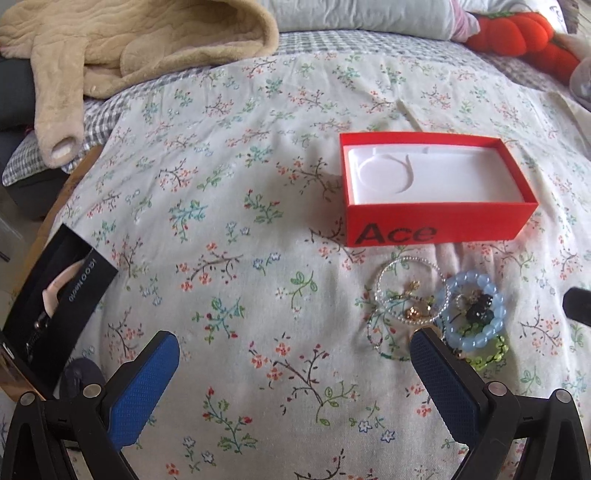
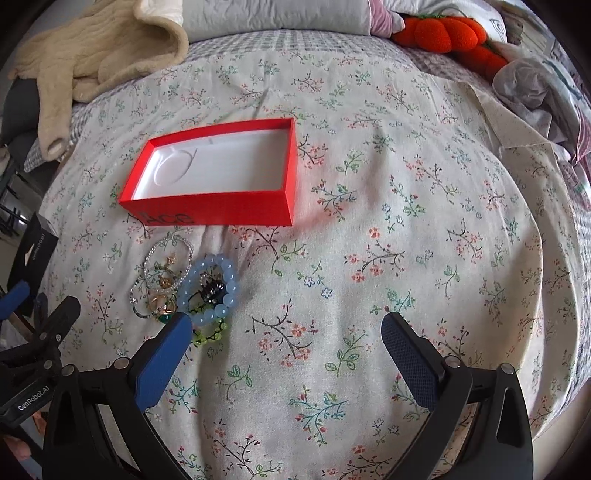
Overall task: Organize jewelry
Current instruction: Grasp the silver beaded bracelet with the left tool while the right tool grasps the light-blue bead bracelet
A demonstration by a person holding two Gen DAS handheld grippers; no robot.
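An open red box [image 1: 436,221] marked "Ace" with a white lining lies on the floral bedspread; it also shows in the right wrist view [image 2: 221,212]. In front of it lies a pile of jewelry: a light blue bead bracelet [image 1: 474,312] [image 2: 208,291], a clear bead bracelet [image 1: 406,288] [image 2: 166,266], gold rings [image 1: 415,314] [image 2: 160,301], a green bead bracelet [image 1: 487,356] [image 2: 210,336]. My left gripper [image 1: 295,343] is open and empty, its right finger beside the pile. My right gripper [image 2: 286,325] is open and empty, its left finger touching the pile's near edge.
A black box [image 1: 55,306] lies at the bed's left edge. A beige fleece garment [image 1: 122,48] and an orange plush pumpkin [image 1: 524,33] lie at the back. White cloth [image 2: 535,85] is bunched at the right. The left gripper's body [image 2: 33,354] sits left of the pile.
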